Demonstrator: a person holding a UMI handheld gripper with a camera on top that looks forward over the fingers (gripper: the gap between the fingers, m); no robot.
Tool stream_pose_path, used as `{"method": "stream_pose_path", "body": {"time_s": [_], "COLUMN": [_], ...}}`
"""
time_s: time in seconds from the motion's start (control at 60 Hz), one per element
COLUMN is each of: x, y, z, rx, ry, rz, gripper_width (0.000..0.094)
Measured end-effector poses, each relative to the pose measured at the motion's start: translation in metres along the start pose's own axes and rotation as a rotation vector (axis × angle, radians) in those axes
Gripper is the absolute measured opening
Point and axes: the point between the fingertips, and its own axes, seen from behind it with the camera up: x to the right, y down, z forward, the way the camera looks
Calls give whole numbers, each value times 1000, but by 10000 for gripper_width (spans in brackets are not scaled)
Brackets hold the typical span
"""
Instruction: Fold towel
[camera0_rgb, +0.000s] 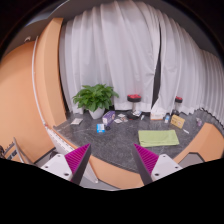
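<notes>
pale green, the towel (158, 138) lies flat on the dark table (120, 150), right of centre in the frame, beyond the right finger and well apart from both. it looks like a folded rectangle, though the view is too small to be sure of its layers.

the gripper (113, 160) sits low in the frame with its fingers spread wide, magenta pads (77, 158) facing each other and nothing between them but bare table.

left of the towel, near the middle of the table, stand a few small things: a blue item (101, 128) and a pale box or cup (108, 119). behind them, in the centre left, is a leafy plant (95, 97) in a white pot. to its right stands a stool (134, 102) with a red seat, and further right another dark stand (178, 103).

white curtains (130, 50) fill the upper half of the frame. an orange wall (25, 95) curves along the left, and an orange edge (205, 140) shows at the right.
</notes>
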Motion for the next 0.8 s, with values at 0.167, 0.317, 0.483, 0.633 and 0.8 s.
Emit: {"method": "stream_pose_path", "body": {"time_s": [0.167, 0.317, 0.483, 0.633, 0.8], "x": [3, 19, 75, 147, 213], "y": [11, 49, 114, 133, 118], "z": [11, 46, 123, 221, 336], "rx": [-24, -101, -219, -226, -212], "ry": [-7, -3, 74, 165, 221], "rz": [6, 14, 38, 42, 69], "gripper_width": [851, 850, 843, 843, 847]}}
